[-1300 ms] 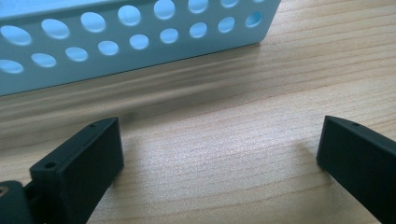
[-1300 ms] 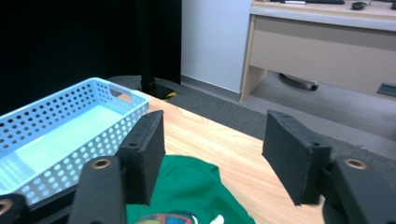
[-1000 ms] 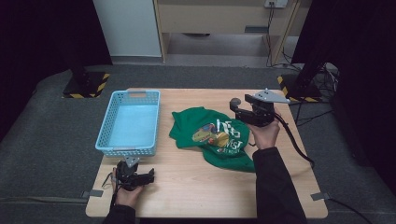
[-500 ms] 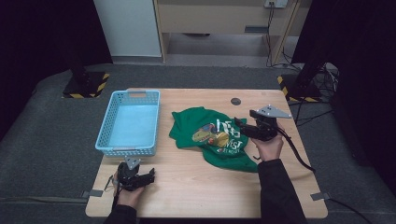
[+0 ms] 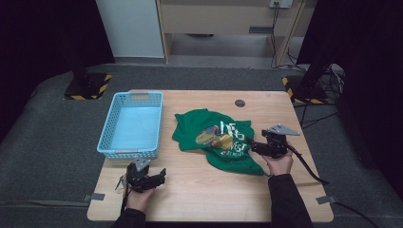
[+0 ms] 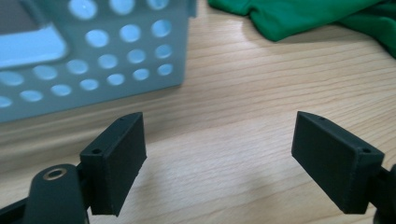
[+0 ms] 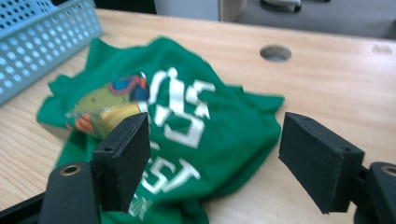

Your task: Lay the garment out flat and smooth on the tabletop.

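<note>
The basket (image 5: 130,126) stands left of the shirt (image 5: 216,140) on the surface (image 5: 199,190). The left tool (image 5: 161,176), jaws wide and just narrowed, empty, sits well apart from the shirt. The right tool (image 5: 249,144), jaws wide, just widening, empty, hangs at the shirt's right edge, nearer.

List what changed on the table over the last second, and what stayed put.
The right gripper came down from above the table's far right part to the right edge of the green T-shirt, its jaws just opening, nothing gripped between them. The left gripper shifted slightly near the front edge, its jaws just closing partway, nothing between them. The T-shirt and the blue basket stayed as they were.
</note>
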{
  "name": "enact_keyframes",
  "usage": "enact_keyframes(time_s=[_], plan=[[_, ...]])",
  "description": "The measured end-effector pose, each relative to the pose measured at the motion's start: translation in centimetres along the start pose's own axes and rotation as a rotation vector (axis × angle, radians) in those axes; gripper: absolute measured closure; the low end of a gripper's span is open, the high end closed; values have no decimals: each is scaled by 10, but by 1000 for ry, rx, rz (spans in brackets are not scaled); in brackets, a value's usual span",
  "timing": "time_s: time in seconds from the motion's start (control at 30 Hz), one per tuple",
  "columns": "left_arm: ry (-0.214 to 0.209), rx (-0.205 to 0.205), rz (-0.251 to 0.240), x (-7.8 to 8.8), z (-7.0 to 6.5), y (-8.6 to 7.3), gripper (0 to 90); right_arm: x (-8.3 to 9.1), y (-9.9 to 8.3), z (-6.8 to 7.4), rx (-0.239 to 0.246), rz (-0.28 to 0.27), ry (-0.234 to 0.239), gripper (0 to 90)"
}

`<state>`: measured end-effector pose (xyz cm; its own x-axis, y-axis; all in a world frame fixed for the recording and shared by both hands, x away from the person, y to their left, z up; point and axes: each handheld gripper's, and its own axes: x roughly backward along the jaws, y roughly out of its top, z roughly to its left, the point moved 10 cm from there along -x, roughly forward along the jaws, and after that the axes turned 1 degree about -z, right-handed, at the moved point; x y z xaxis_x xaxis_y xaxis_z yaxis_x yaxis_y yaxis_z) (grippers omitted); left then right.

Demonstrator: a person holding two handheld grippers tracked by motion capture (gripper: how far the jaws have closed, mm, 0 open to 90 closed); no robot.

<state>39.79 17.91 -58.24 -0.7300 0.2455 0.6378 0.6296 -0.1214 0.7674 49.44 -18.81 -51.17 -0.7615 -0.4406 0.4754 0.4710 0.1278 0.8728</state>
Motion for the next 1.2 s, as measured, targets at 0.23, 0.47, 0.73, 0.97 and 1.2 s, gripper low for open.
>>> enact_keyframes(time_s=[0.23, 0.47, 0.73, 0.97, 1.2], plan=[[-20, 4, 3, -9, -15, 9, 176, -1, -26, -10, -34, 40, 0, 237], [-29, -6, -16, -21, -31, 27, 179, -4, -47, -12, -57, 78, 4, 251], [-31, -14, -22, -40, -46, 42, 200, -11, -64, -9, -72, 114, 24, 288], [-39, -16, -24, -57, -54, 60, 217, -15, -74, -3, -54, 144, 28, 288], [-24, -52, -16, -77, -61, 70, 271, -19, -83, 1, -27, 165, 12, 279]])
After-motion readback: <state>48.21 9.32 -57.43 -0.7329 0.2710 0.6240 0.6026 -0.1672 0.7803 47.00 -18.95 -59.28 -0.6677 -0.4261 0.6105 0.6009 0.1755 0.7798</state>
